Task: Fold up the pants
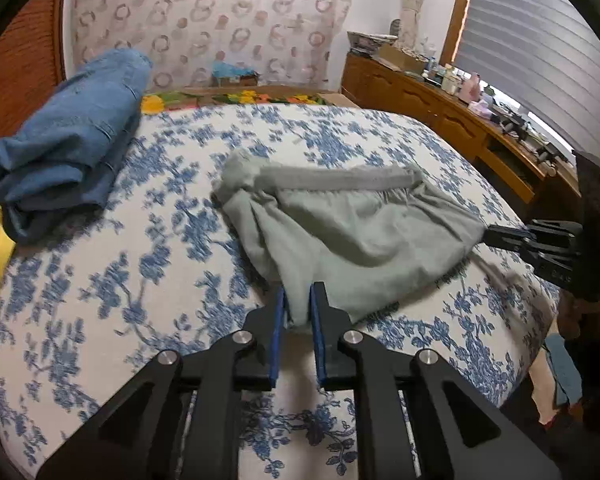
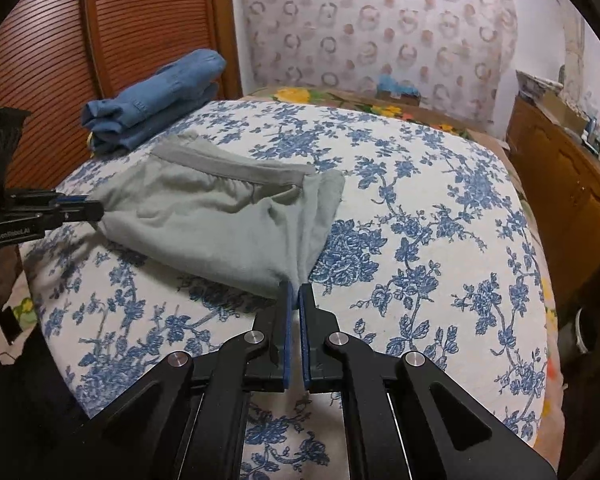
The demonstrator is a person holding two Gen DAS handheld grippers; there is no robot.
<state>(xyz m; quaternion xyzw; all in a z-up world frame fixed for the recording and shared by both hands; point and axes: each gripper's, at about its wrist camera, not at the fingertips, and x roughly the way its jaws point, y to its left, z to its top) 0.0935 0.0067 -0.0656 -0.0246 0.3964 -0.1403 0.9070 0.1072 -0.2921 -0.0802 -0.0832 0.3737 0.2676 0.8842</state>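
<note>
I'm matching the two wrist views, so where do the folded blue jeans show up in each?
Left wrist view: the jeans lie at the far left of the bed, left of the grey pants.
Right wrist view: the jeans lie upper left, beyond the pants' grey waistband, against the wooden slatted door.
Shared landmark: the ring-patterned curtain behind the bed.

Ahead of your grippers lies a bed under a blue-flowered white bedspread [image 1: 340,136], beyond it a wall of ring-patterned wallpaper [image 1: 204,16], to the far right a cluttered wooden dresser [image 1: 440,100] beneath a blinded window [image 1: 532,36], and leftward a slatted wooden door [image 2: 112,20].
</note>
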